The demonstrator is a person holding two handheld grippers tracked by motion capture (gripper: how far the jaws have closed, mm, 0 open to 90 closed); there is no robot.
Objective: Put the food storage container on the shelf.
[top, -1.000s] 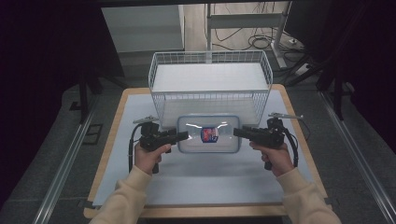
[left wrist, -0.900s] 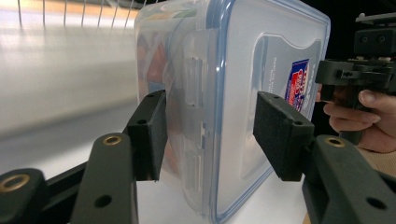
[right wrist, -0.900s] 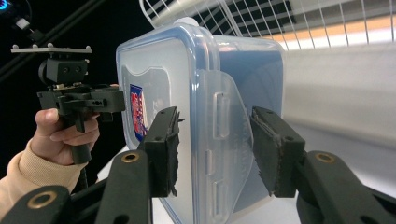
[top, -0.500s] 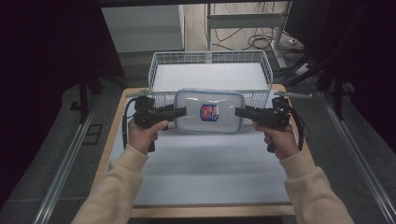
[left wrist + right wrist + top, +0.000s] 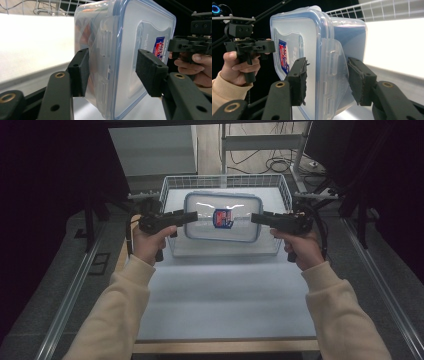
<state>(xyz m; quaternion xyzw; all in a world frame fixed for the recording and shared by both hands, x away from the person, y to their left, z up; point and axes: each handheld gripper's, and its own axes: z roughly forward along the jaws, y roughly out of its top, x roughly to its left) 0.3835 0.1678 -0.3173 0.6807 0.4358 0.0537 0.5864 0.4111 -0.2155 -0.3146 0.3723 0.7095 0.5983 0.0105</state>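
Above the wire basket (image 5: 170,195), the clear lidded container (image 5: 223,217) hangs level between the two grippers, long axis running left-right, lid with its red-and-blue sticker (image 5: 223,218) facing up. Left gripper (image 5: 187,216) clamps the left short end; its fingers (image 5: 78,72) are closed partway, one pad on the base wall, the other on the lid. Right gripper (image 5: 256,218) does the same at the opposite end, fingers (image 5: 299,77) pressed either side of the latch flap (image 5: 333,67). Neither hand is nearer (load shared evenly). Container sits directly over the basket floor, so the coming move looks like a straight lowering. Versus 1.0 s ago: container was lower and nearer the person, over the bench (image 5: 225,305) in front of the basket; it has since risen and travelled forward.
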